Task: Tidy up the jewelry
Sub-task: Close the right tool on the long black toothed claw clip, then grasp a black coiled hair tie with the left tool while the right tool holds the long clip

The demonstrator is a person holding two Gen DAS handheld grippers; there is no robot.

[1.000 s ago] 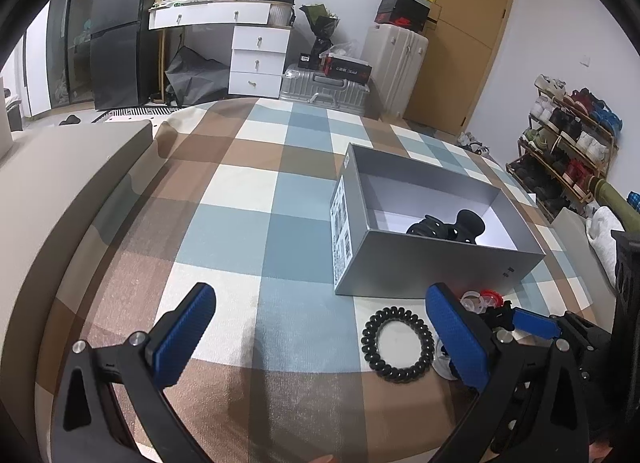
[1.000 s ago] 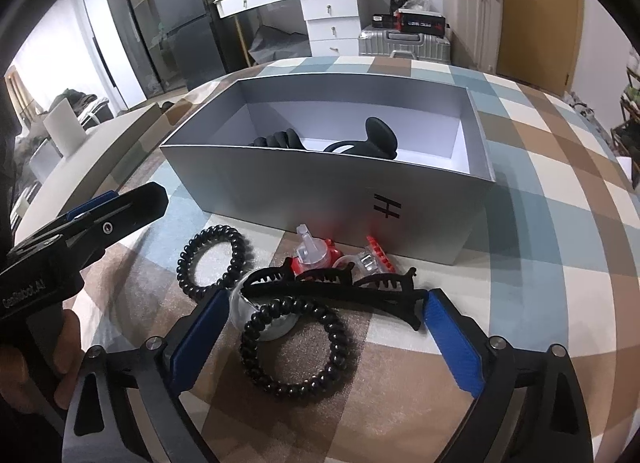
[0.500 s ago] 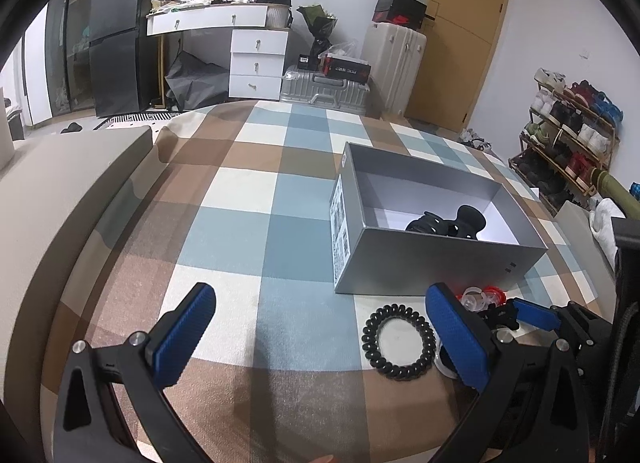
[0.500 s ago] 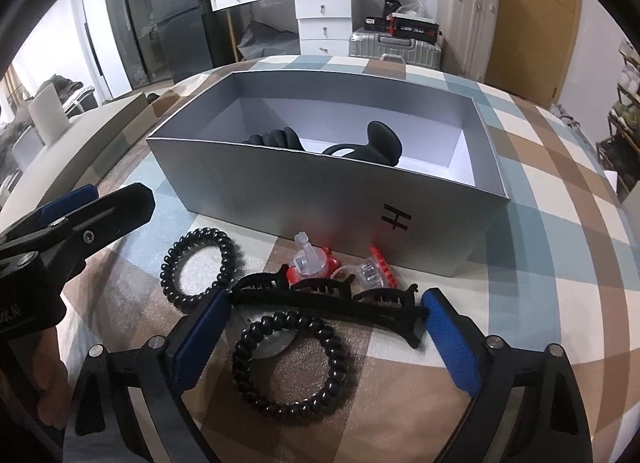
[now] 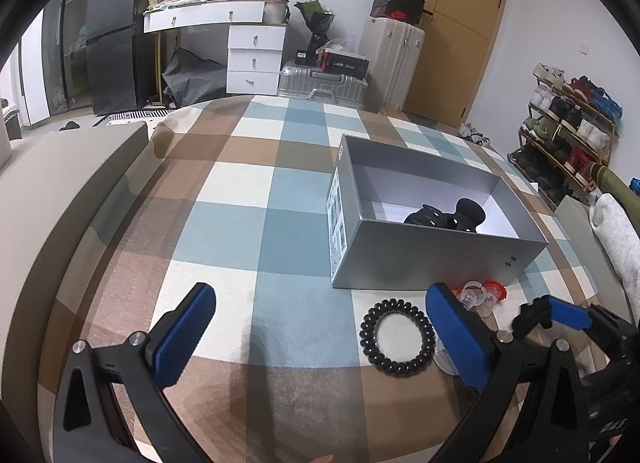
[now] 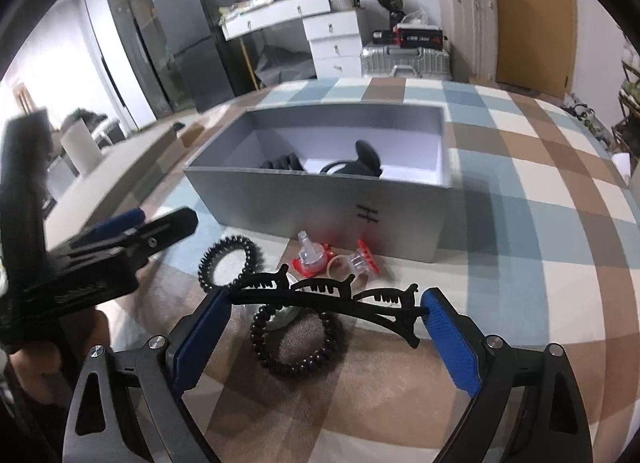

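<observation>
Right wrist: my right gripper (image 6: 324, 309) pinches the long black hair clip (image 6: 332, 293) end-to-end before the gray box (image 6: 320, 199); could spring out. Left gripper (image 5: 320, 333) spread, empty.

"H" mark on box (image 6: 366, 215)

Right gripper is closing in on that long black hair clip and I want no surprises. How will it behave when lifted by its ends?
The long black hair clip spans the right gripper end to end, so it probably bows or springs sideways if squeezed. It looks thin and light. Its teeth overlap the black spiral hair tie, so it might snag.
</observation>
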